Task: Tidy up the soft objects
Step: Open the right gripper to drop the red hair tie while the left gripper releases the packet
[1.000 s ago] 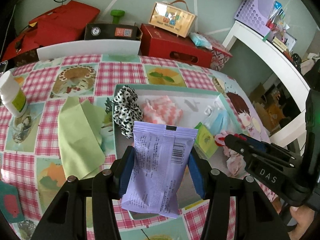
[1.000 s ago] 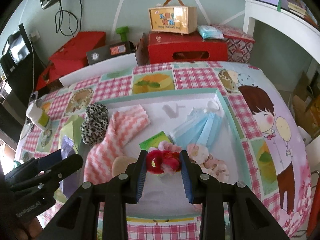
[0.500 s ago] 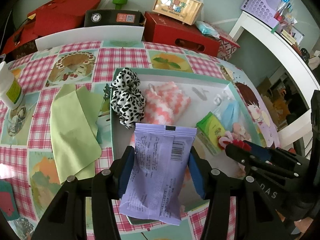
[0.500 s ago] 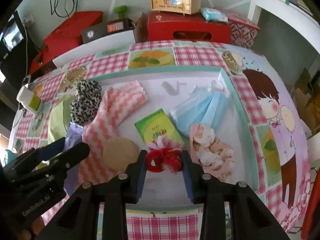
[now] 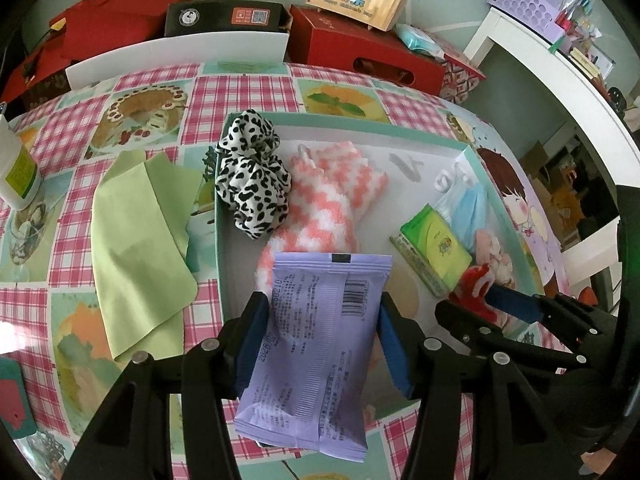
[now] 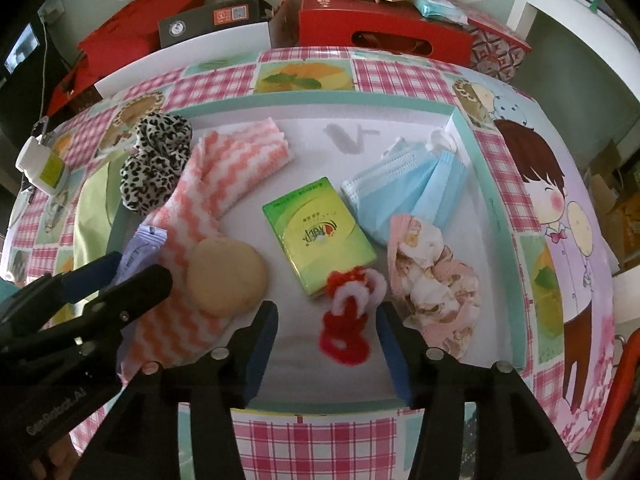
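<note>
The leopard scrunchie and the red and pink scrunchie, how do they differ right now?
The leopard scrunchie is black-and-white spotted fabric; the red and pink scrunchie is fuzzy. The leopard scrunchie sits at the tray's far left, the red and pink one between the right gripper's opening jaws. Both are in the tray.

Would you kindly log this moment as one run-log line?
left tool: shut on purple packet | right tool: opening, red-and-white scrunchie lying free between pads | tray: scrunchie inside
</note>
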Available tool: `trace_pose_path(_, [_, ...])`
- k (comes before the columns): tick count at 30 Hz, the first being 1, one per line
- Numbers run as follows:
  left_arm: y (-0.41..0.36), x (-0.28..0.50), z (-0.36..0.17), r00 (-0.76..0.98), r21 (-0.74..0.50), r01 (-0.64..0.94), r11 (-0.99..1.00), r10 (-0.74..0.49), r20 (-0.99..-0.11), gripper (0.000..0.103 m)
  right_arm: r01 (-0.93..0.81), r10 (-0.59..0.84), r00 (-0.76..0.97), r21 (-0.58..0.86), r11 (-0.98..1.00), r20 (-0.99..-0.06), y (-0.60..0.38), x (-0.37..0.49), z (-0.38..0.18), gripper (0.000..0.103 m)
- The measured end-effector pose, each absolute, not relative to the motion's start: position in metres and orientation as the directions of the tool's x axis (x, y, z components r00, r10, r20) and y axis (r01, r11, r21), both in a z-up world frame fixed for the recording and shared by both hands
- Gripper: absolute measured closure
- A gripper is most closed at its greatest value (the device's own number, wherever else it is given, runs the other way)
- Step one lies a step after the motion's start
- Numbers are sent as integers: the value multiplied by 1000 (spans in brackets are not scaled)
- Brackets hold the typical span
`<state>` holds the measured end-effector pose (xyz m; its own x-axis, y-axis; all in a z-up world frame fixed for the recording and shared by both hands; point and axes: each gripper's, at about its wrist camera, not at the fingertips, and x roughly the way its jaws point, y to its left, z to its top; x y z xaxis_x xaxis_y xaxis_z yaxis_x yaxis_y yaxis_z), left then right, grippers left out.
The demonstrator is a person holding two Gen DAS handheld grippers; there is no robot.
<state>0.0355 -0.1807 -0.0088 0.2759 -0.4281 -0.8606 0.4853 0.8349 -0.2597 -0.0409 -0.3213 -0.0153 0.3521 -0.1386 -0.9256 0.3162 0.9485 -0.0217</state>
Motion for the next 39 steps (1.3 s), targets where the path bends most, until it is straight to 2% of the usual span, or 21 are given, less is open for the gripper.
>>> trace_pose_path(4, [-181, 36, -11, 271, -251, 479, 841, -414, -869, 47, 318, -149, 336, -37, 947, -930, -321, -40, -18, 39])
trace_pose_path(6, [-180, 37, -11, 271, -248, 475, 844, -409, -871, 47, 323, -159, 326, -48, 945, -932, -321, -39, -20, 33])
trace_pose_path(14, [-178, 38, -9, 277, -244, 459, 854, -399, -874, 43, 324, -164, 323, -54, 944, -932, -322, -39, -20, 30])
trace_pose_path(19, [-173, 37, -5, 267, -274, 453, 848, -422, -866, 29, 336, -177, 326, -61, 940, -929, -323, -39, -17, 28])
trace_pose_path(23, [-174, 34, 2, 290, -266, 459, 848, -426, -857, 18, 361, -189, 333, -60, 930, -924, -327, -40, -15, 20])
trace_pose_path(30, [-162, 35, 15, 326, -278, 442, 853, -441, -836, 17, 384, -202, 348, -57, 921, -916, -330, -41, -10, 18])
trace_pose_path(32, [-156, 37, 16, 340, -275, 425, 862, -434, -834, 11, 387, -201, 354, -53, 921, -913, -330, -42, -9, 18])
trace_pose_path(33, [-154, 39, 16, 347, -274, 415, 868, -429, -834, 8, 387, -202, 357, -52, 920, -912, -331, -42, -8, 17])
trace_pose_path(39, [-132, 50, 12, 387, -249, 320, 914, -367, -846, 8, 391, -203, 369, -46, 919, -907, -331, -41, -6, 6])
